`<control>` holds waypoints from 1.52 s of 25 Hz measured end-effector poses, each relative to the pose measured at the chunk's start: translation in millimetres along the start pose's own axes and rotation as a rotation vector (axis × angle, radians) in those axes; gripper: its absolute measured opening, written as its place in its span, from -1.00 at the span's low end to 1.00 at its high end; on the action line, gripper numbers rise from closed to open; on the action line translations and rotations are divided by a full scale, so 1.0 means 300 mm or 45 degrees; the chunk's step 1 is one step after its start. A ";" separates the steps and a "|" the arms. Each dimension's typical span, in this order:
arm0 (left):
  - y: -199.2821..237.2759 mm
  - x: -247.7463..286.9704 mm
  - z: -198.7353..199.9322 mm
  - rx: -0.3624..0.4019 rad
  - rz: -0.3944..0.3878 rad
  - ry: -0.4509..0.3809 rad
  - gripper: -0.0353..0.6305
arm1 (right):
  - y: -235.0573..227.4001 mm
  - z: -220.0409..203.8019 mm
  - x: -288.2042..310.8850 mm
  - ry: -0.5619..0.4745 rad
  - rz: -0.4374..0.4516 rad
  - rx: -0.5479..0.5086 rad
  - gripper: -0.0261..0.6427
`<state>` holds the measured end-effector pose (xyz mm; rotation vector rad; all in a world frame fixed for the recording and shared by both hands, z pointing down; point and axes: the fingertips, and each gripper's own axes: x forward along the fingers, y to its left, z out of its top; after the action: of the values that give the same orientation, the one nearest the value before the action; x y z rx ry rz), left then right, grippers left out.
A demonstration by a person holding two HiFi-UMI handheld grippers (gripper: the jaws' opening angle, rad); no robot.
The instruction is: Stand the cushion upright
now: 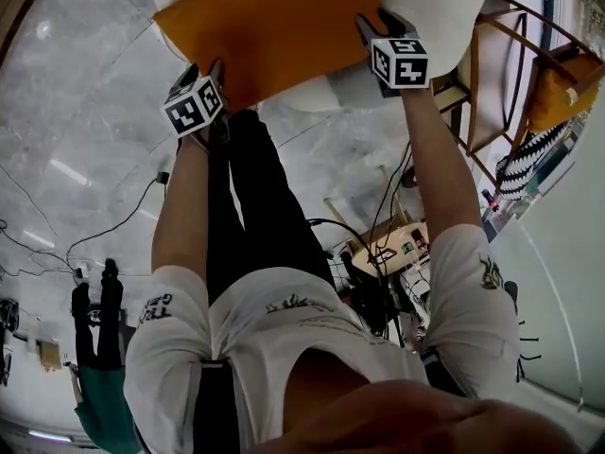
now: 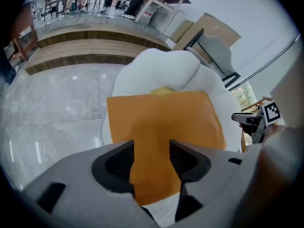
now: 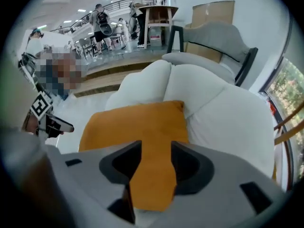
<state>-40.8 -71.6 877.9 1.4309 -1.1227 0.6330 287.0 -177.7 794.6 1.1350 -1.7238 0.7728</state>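
Cushion [image 1: 269,22] lies flat on the white seat [image 1: 435,8], directly ahead of both claws. Left claw [image 2: 152,148] and right claw [image 3: 156,148] hang released at its near edge, apparently spaced to pinch and tip it upright.

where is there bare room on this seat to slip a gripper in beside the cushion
Bare white seat lies right of the orange cushion, and open marble floor left of the seat. The cushion's near edge is crowded: left gripper and right gripper both hang open at it.
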 end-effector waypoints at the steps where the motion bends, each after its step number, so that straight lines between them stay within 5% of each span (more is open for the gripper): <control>1: 0.014 0.013 -0.006 -0.017 0.009 0.001 -0.22 | -0.024 -0.007 0.027 0.024 -0.008 -0.032 -0.39; 5: 0.056 0.061 -0.039 -0.079 0.009 0.014 -0.22 | -0.091 -0.021 0.119 0.113 -0.016 -0.113 -0.32; 26: 0.098 0.247 -0.076 -0.213 -0.009 0.166 -0.19 | -0.111 -0.127 0.341 0.308 -0.002 0.091 -0.30; 34: 0.090 0.216 -0.076 0.066 0.074 0.195 -0.73 | -0.086 -0.133 0.318 0.349 0.011 0.058 -0.74; 38: 0.056 0.167 -0.080 0.156 0.036 0.131 -0.82 | -0.072 -0.122 0.254 0.316 0.051 -0.009 -0.81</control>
<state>-30.6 -60.6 934.0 1.4712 -1.0396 0.7981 306.7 -182.3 879.4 0.9588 -1.5434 0.8925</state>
